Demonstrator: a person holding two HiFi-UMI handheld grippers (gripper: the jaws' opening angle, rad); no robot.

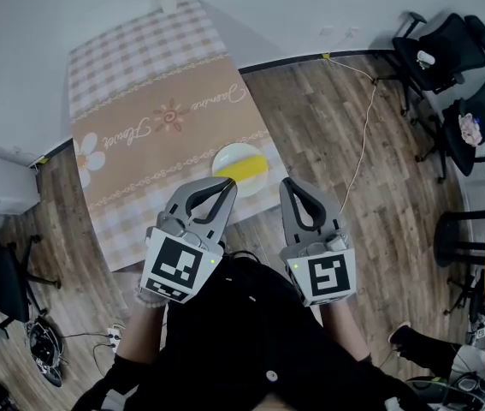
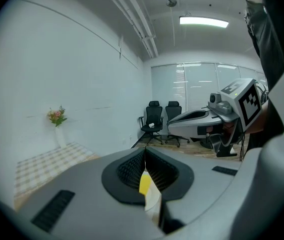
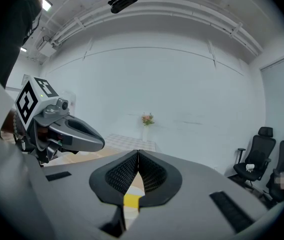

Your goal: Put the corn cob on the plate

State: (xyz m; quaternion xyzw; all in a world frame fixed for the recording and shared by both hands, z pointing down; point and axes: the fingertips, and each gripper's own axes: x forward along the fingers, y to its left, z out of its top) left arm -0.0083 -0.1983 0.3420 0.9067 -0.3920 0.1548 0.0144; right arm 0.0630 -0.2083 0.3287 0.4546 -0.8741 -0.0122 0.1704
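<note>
With the corn cob [image 1: 244,169] lying on the plate [image 1: 225,154] at mid-frame, near the surface's [image 1: 139,127] lower edge, and the left claw [image 1: 227,183] and right claw [image 1: 287,183] both pressed together and empty just below it, a stray nudge could roll the cob off.

The yellow corn cob [image 1: 244,169] lies slantwise on the round pale plate [image 1: 225,157] near the table's front edge.
</note>
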